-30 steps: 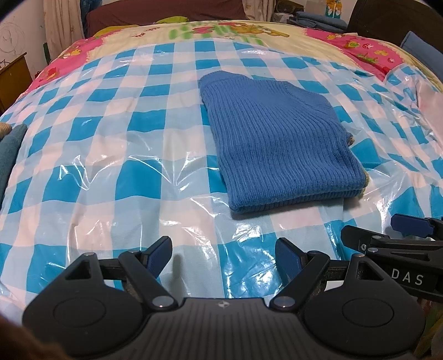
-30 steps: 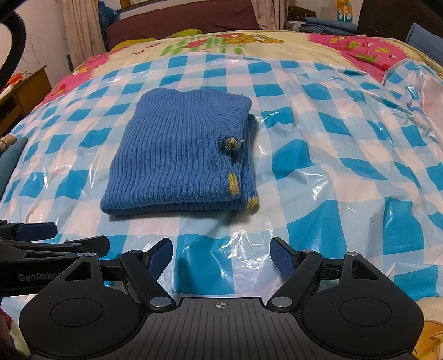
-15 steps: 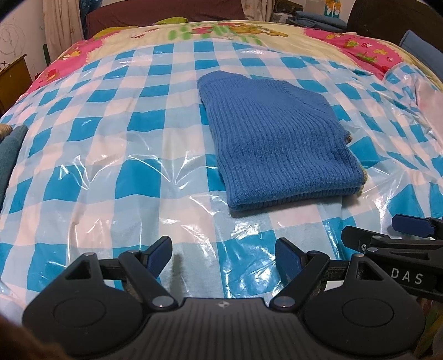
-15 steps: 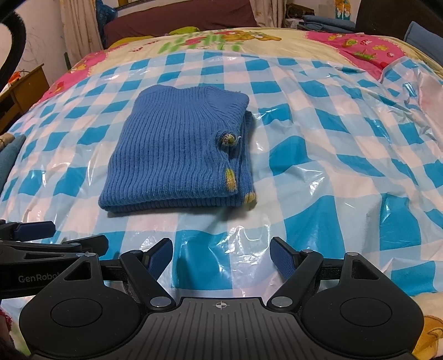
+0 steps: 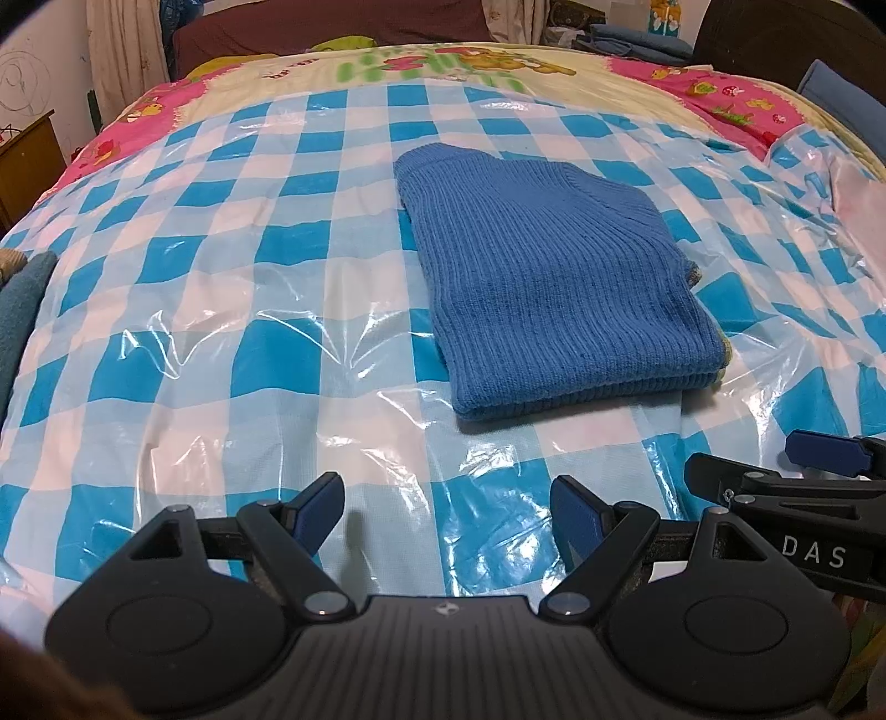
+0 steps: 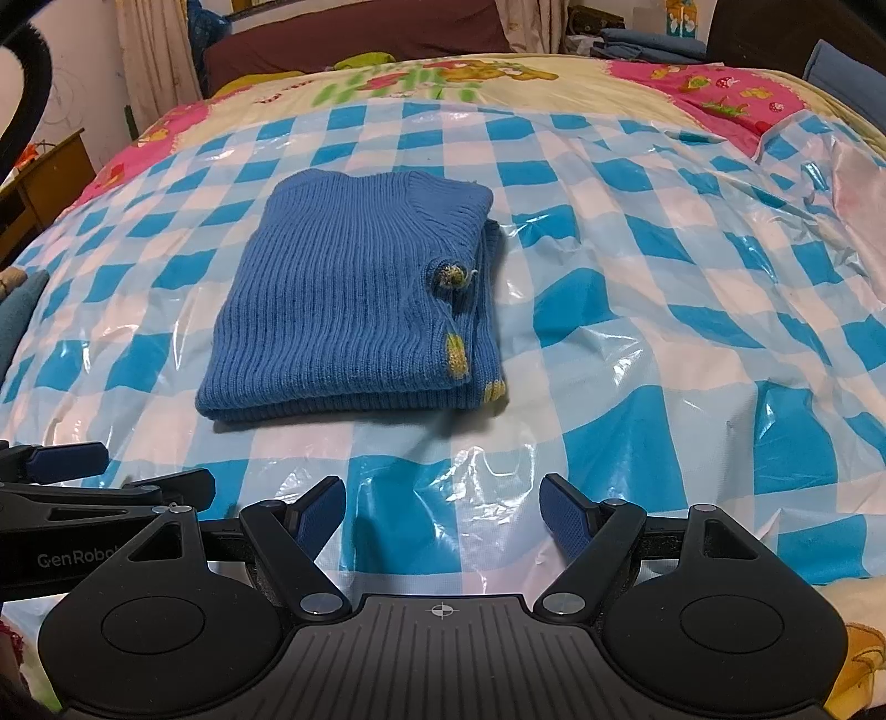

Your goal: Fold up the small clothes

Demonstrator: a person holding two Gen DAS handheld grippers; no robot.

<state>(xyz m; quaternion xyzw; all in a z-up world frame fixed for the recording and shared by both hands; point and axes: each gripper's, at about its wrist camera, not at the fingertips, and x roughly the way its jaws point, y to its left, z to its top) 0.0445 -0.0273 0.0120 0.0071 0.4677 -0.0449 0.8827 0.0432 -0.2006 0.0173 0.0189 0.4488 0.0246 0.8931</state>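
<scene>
A small blue knitted sweater (image 5: 548, 277) lies folded into a neat rectangle on the blue-and-white checked plastic sheet (image 5: 221, 310). In the right wrist view the sweater (image 6: 354, 310) shows yellow-green trim on its right edge. My left gripper (image 5: 447, 512) is open and empty, held above the sheet short of the sweater's near edge. My right gripper (image 6: 442, 509) is open and empty too, at the same distance from the sweater. Each gripper shows at the side of the other's view: the right one (image 5: 797, 471) and the left one (image 6: 111, 476).
The sheet covers a bed with a pink and yellow cartoon quilt (image 6: 443, 72). A dark teal cloth (image 5: 19, 310) lies at the left edge. A wooden cabinet (image 6: 44, 183) stands far left. Folded blue cloths (image 6: 648, 41) sit behind the bed, by a dark headboard (image 5: 775, 44).
Both grippers have drawn back and up slightly, so the sweater sits a little farther off in both views. The sweater has not moved.
</scene>
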